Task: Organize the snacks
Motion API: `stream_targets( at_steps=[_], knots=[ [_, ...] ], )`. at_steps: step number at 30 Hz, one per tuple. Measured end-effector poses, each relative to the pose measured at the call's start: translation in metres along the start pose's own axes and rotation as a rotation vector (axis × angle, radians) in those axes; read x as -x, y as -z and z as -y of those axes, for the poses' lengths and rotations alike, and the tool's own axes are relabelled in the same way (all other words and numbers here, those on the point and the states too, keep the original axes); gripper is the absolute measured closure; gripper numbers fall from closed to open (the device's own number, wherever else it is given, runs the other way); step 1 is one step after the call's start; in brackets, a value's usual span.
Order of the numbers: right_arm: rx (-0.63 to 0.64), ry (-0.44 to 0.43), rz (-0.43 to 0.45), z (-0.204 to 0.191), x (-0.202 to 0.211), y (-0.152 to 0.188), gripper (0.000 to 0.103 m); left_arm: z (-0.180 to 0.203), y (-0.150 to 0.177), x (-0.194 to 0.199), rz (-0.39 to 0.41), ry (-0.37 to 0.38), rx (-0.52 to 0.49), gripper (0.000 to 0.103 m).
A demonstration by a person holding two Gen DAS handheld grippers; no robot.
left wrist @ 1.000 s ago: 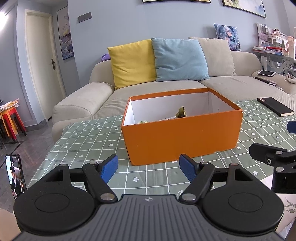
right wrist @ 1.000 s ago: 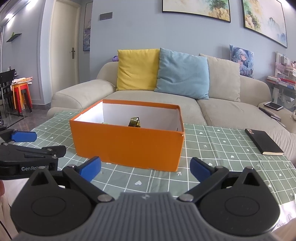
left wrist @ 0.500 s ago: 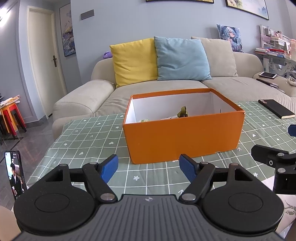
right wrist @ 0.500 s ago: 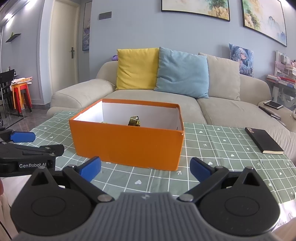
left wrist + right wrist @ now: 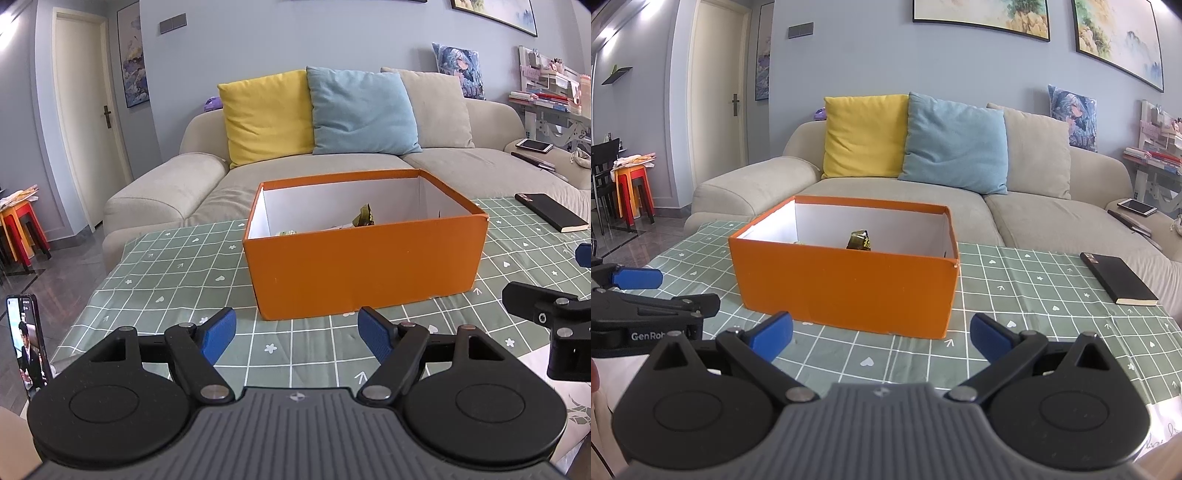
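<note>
Both tools hang low over the near edge of the desk [image 5: 177, 266], with its green checked cloth, and neither carries anything. The left hand-held gripper [image 5: 297, 334] has its blue fingertips spread wide, nothing between them; the right hand-held gripper [image 5: 881, 334] is spread wider yet, just as bare. Straight ahead at twelve o'clock from each sits the orange box [image 5: 365, 273], open-topped and white inside, resting on the cloth a short way beyond the fingertips. Inside it, the snacks: a crinkled greenish-gold wrapper [image 5: 364, 218] pokes above the near wall toward the middle, with a paler packet [image 5: 286, 232] low at about ten o'clock from it; how many more lie under the rim I cannot tell. From the right wrist view the same dark-gold wrapper [image 5: 860, 240] shows. A black notebook [image 5: 1117, 278] lies flat at two o'clock, well apart from the box. A phone [image 5: 26, 347] stands upright at nine o'clock in the left view, screen lit.
</note>
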State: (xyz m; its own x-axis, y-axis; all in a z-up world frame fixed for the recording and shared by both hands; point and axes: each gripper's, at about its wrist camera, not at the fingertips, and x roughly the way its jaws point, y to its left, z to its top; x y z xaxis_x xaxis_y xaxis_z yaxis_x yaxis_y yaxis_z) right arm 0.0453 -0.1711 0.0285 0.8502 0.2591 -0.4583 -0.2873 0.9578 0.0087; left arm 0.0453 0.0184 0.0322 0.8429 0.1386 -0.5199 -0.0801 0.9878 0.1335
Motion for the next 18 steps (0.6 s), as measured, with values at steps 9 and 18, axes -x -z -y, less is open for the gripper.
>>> stream_targets(
  at_steps=[9, 18],
  knots=[
    [-0.001, 0.0, 0.0, -0.0002, -0.0004, -0.0001, 0.004, 0.001, 0.0009, 0.0, -0.002, -0.003, 0.005, 0.015],
    [0.001, 0.0, -0.008, -0.0016, -0.0025, 0.0009, 0.004, 0.0029, 0.0022, -0.0005, -0.003, 0.001, 0.001, 0.015]
  ],
)
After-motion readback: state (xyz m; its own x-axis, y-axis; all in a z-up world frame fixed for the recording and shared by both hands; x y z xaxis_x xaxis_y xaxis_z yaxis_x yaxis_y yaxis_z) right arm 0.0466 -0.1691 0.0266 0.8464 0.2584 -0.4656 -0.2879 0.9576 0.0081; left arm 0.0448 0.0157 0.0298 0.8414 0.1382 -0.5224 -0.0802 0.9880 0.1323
